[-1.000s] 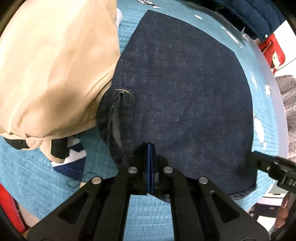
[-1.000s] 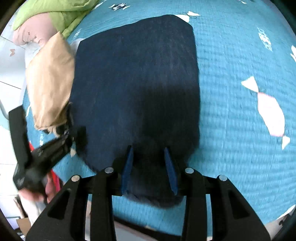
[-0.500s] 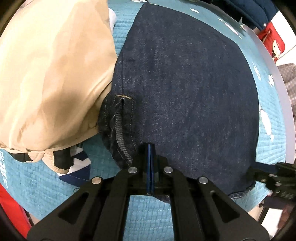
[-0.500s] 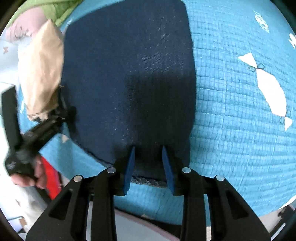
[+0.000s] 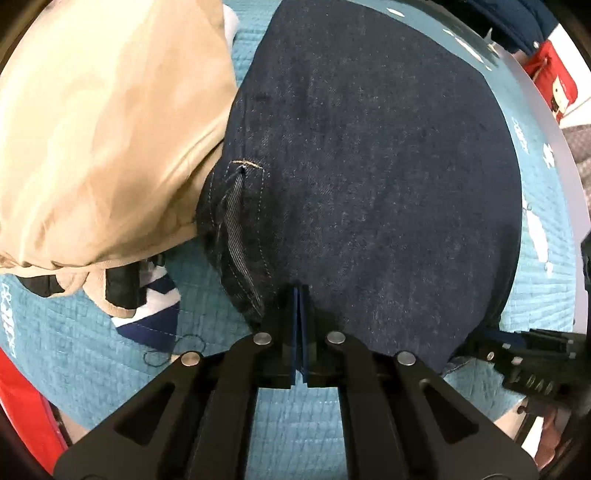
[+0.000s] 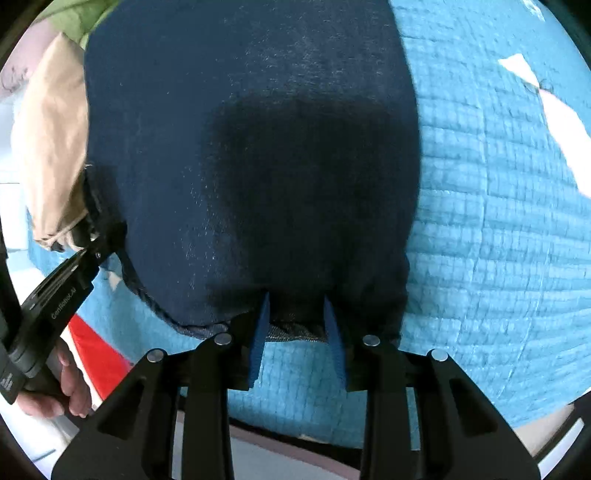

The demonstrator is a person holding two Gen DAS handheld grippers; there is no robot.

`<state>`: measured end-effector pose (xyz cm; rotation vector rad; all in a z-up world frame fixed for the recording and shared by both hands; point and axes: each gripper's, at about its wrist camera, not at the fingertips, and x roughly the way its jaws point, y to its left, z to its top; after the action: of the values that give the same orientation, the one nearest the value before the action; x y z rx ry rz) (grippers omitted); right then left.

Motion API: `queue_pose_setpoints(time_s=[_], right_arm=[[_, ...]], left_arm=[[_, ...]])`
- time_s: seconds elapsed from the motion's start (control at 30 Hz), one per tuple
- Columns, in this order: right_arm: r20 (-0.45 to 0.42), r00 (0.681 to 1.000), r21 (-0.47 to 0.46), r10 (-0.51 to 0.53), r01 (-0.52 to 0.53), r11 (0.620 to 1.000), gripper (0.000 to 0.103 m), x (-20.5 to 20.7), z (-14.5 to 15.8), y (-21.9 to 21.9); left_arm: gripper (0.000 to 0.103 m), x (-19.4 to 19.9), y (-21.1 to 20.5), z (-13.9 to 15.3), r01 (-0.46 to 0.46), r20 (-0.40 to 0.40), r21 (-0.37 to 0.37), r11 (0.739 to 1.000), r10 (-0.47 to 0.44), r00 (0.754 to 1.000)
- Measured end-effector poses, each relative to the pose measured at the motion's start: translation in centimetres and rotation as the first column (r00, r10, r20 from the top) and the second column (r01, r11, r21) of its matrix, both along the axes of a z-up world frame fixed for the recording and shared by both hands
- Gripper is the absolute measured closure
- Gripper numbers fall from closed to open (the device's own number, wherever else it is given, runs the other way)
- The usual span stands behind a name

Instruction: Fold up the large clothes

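Dark denim garment (image 5: 369,166) lies folded flat ahead of both tools. Left tool (image 5: 299,306) clenched on its near edge; right tool (image 6: 297,314) grasping bunched hem. Next fold seems left.

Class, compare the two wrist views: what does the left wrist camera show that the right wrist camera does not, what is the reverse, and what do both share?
Only the left wrist view shows the stitched slit in the denim, a striped navy and white cloth under the beige pile, and a red bag beyond the table.

Only the right wrist view shows a green garment, white shapes on the quilt, and a hand gripping the other tool.

Both show the dark denim garment on the blue quilted cover, the beige garment, the left gripper shut on the denim's near edge, and the right gripper astride that edge.
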<state>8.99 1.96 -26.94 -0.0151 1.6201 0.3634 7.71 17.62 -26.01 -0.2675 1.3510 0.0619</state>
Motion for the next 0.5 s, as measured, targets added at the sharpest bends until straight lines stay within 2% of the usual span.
queue_pose_setpoints(time_s=[0.07, 0.13, 0.17, 0.23, 0.27, 0.33, 0.37, 0.43, 0.47, 0.5], right_arm=[[0.03, 0.999, -0.031, 0.02, -0.019, 0.999, 0.074, -0.3, 0.3, 0.9], [-0.024, 0.999, -0.001, -0.034, 0.034, 0.999, 0.073, 0.3, 1.5, 0.4], [-0.04, 0.998, 0.036, -0.042, 0.044, 0.998, 0.073, 0.4, 3.4, -0.3], [0.015, 1.0, 0.114, -0.027, 0.026, 0.993, 0.075, 0.8, 7.1, -0.9], [0.071, 0.997, 0.116, -0.036, 0.028, 0.993, 0.074, 1.6, 9.2, -1.1], [0.119, 0.992, 0.118, -0.048, 0.034, 0.992, 0.075, 4.0, 10.7, -1.1], [0.134, 0.989, 0.092, -0.067, 0.055, 0.994, 0.075, 5.9, 10.5, -0.7], [0.109, 0.99, 0.052, -0.091, 0.086, 0.995, 0.08, 8.1, 8.7, -0.2], [0.061, 0.994, 0.03, -0.096, 0.094, 0.995, 0.086, 9.7, 7.1, -0.1], [-0.005, 0.995, 0.023, -0.104, 0.104, 0.994, 0.086, 10.9, 5.2, -0.4]], left_arm=[[0.101, 0.5, 0.1, 0.0, 0.002, -0.002, -0.009, 1.0, -0.002, 1.0], [0.101, 0.8, 0.2, 0.7, -0.015, -0.001, -0.034, 0.999, 0.015, 1.0], [0.1, 0.5, 0.4, 1.2, -0.012, 0.002, -0.034, 0.999, 0.012, 1.0], [0.1, -0.4, 0.7, 3.3, 0.021, 0.046, -0.033, 0.999, -0.019, 0.999], [0.1, -0.4, 0.7, 4.0, 0.03, 0.065, -0.046, 0.998, -0.027, 0.998], [0.1, 1.1, 0.7, 5.1, 0.036, 0.091, -0.105, 0.994, -0.026, 0.995], [0.1, 2.1, 0.6, 5.3, 0.03, 0.097, -0.108, 0.994, -0.02, 0.995], [0.1, 4.1, 0.4, 5.2, 0.017, 0.098, -0.062, 0.998, -0.011, 0.995], [0.1, 5.2, 0.6, 4.9, 0.014, 0.092, -0.067, 0.998, -0.008, 0.996], [0.1, 6.5, 1.0, 3.9, -0.009, 0.061, -0.078, 0.997, 0.014, 0.998]])
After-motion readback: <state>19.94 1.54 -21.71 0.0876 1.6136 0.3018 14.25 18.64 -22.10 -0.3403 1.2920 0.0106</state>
